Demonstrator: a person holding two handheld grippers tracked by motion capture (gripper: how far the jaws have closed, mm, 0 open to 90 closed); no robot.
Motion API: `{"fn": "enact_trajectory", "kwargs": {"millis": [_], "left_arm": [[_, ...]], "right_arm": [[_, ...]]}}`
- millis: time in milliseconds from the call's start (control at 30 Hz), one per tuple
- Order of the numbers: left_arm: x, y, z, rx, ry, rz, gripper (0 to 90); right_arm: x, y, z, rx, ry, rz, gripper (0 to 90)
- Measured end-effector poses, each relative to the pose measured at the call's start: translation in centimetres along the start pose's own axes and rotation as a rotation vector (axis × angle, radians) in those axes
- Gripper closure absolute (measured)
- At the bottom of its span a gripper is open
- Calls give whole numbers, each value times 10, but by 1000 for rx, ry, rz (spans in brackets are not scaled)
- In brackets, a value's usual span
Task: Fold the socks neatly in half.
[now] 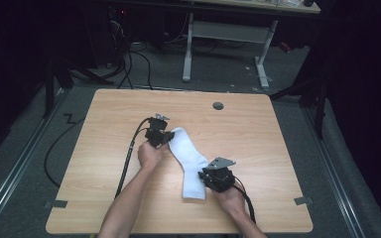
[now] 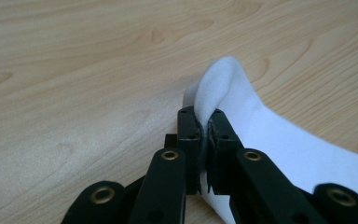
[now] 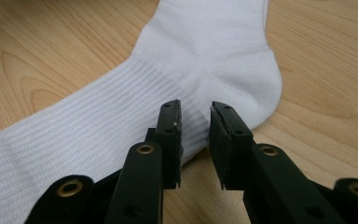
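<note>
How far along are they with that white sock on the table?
Early on. Done: the left gripper has pinched one end of the white ribbed cotton sock, its jaws shut on a raised fold. In hand: the right gripper sits over the sock near the heel, jaws apart. Left: the sock lies unfolded on the light wooden table.

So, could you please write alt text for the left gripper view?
The left gripper has its black jaws shut on a pinched fold of a white sock. The sock lies on a light wooden table.
</note>
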State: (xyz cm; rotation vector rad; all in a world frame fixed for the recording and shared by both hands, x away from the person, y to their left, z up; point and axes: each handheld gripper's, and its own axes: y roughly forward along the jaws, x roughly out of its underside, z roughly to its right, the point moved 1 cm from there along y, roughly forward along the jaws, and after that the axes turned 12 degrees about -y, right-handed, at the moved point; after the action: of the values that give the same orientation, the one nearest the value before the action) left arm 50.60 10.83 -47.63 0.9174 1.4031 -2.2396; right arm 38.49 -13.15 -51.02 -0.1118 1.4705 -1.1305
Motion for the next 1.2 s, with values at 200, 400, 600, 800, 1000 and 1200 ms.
{"fn": "enact_trajectory", "kwargs": {"millis": [200,400,600,800,1000,1200], "left_arm": [[0,-15,16,34,82,36,861],[1,-27,27,64,127,58,861],[8,-33,34,79,166,59,860],[16,-39,38,102,177,56,858],[25,-42,47,127,199,58,854],[40,-37,55,143,223,31,848]], "right_arm": [[-1,0,0,-1,6,-6,739],[-2,1,0,1,5,-12,738],[-1,1,-1,3,7,-12,738],[-2,2,-2,6,6,-8,738],[-2,3,-2,8,9,-10,737],[-3,3,-2,8,7,-12,737]]}}
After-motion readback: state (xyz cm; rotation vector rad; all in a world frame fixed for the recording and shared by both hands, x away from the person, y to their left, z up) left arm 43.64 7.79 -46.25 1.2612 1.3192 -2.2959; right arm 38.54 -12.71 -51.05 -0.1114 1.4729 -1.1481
